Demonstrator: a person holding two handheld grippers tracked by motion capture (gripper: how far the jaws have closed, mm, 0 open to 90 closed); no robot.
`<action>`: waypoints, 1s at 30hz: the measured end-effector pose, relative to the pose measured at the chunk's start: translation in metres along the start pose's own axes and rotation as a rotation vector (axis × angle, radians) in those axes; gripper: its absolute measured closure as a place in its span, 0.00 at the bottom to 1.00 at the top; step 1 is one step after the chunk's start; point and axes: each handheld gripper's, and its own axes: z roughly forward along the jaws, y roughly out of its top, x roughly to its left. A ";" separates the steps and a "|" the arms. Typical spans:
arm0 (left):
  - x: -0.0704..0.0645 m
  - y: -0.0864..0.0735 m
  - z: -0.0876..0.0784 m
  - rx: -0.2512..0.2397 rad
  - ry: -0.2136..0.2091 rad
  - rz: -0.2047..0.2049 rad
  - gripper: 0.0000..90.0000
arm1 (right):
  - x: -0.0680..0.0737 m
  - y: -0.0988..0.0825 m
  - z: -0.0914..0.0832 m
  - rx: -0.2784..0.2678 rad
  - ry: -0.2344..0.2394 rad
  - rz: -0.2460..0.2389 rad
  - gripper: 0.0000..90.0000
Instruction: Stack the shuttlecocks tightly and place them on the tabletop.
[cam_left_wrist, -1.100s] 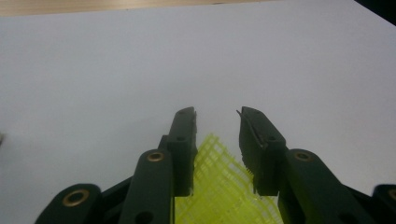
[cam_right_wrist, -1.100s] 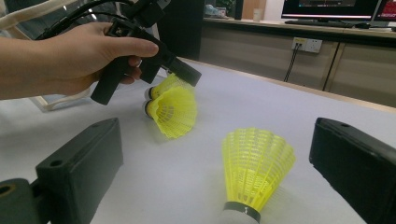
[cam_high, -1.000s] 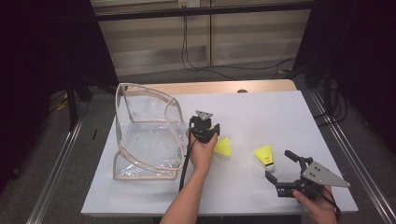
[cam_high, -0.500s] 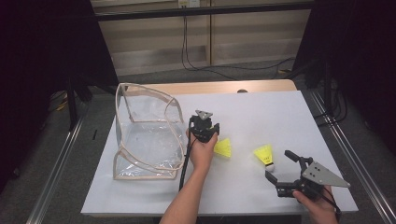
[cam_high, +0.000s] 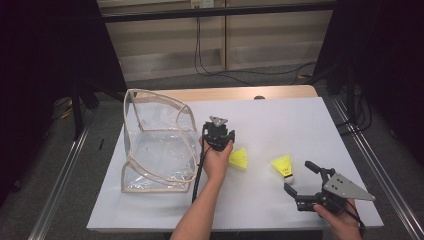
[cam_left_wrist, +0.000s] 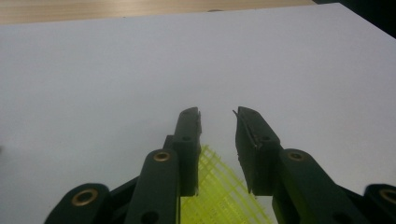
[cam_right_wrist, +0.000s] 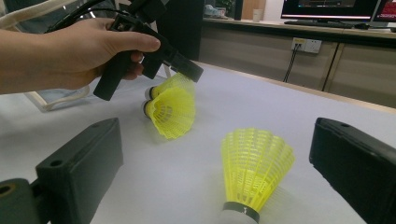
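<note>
- The work in hand looks like putting the yellow shuttlecocks into the clear bag (cam_high: 157, 150), which stands open on the left of the white bench (cam_high: 280, 120); as far as I can tell nothing lies inside it yet, so the job is near its start.
- The left tool (cam_high: 226, 146) is down over the nearer shuttlecocks (cam_high: 239, 158), just right of the bag and near the middle of the bench.
- In the right gripper view that spot shows two shuttlecocks (cam_right_wrist: 170, 105) lying on their sides, one right behind the other, with the left tool's tip at the skirt of the rear one.
- The left tool's (cam_left_wrist: 217, 128) jaws have just been closing; yellow mesh shows low between them in the left gripper view, but a gap remains at the tips, and I judge the pads are not yet pressing on the skirt.
- The right tool (cam_high: 299, 181) rests near the bench's right front corner with its jaws wide apart and nothing gripped.
- A third shuttlecock (cam_high: 283, 166) lies just ahead of it, between the jaw tips in the right gripper view, touched by neither.
- Left to do, by my reading: finish the grip, carry each shuttlecock to the bag and drop it in.
</note>
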 end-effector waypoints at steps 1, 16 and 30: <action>0.000 0.000 0.000 -0.003 -0.001 -0.004 0.77 | 0.000 0.000 0.000 0.002 -0.002 0.000 0.03; -0.001 0.001 -0.003 -0.007 -0.006 -0.015 0.64 | 0.000 0.000 0.000 -0.001 0.000 0.000 0.03; 0.001 0.002 -0.006 0.003 0.003 -0.023 0.66 | 0.001 0.000 0.000 -0.001 0.000 0.002 0.03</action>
